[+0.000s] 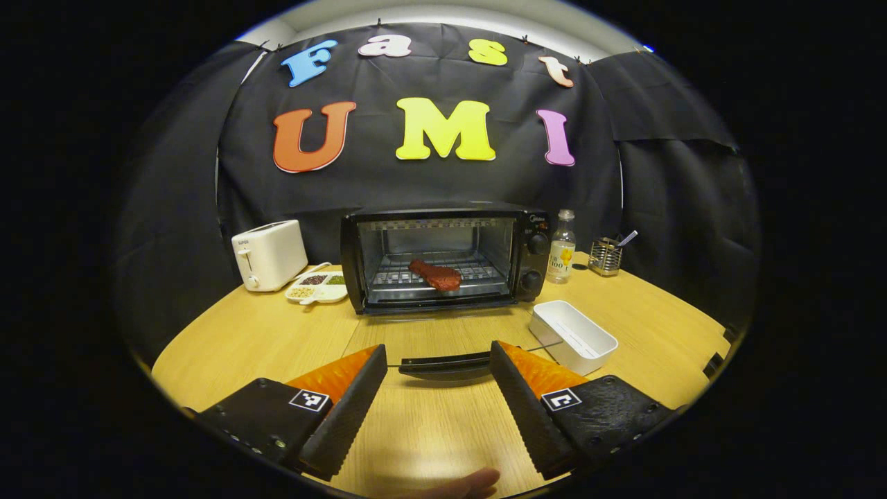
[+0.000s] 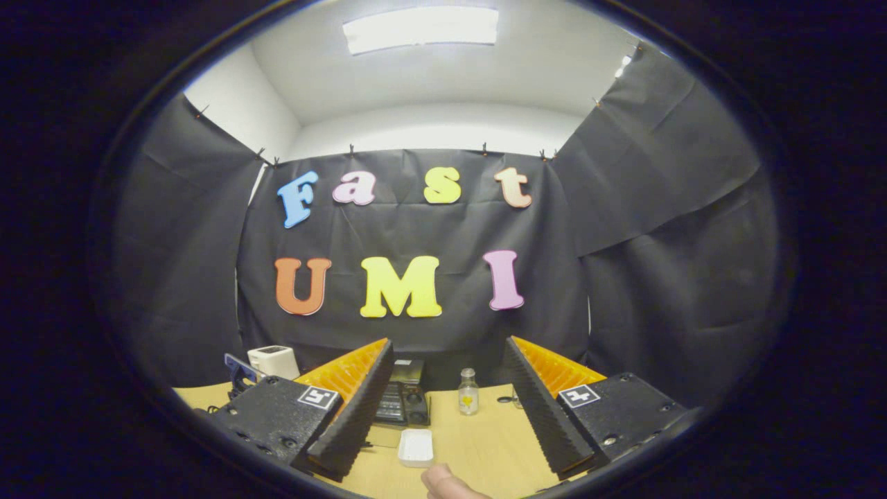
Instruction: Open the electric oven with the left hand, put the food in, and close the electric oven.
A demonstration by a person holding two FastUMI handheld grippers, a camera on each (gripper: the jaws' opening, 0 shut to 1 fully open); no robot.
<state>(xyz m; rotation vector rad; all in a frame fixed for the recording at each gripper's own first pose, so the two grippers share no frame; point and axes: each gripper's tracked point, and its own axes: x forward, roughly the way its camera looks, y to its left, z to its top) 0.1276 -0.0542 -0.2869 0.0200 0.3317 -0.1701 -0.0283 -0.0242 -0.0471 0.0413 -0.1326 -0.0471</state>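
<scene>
Left gripper (image 1: 438,374) spread wide, holding nothing, just short of the door handle (image 1: 443,363); right gripper (image 2: 449,388) also spread, empty, raised above the table. Door (image 1: 443,339) lies flat open, food (image 1: 435,274) already on the oven (image 1: 443,260) rack. Risk: handle slips when lifted, door slams or drops back. White tray (image 1: 574,337) sits near the door's right edge, could get clipped. Toaster (image 1: 269,254), bottle (image 1: 562,248) stand clear.
</scene>
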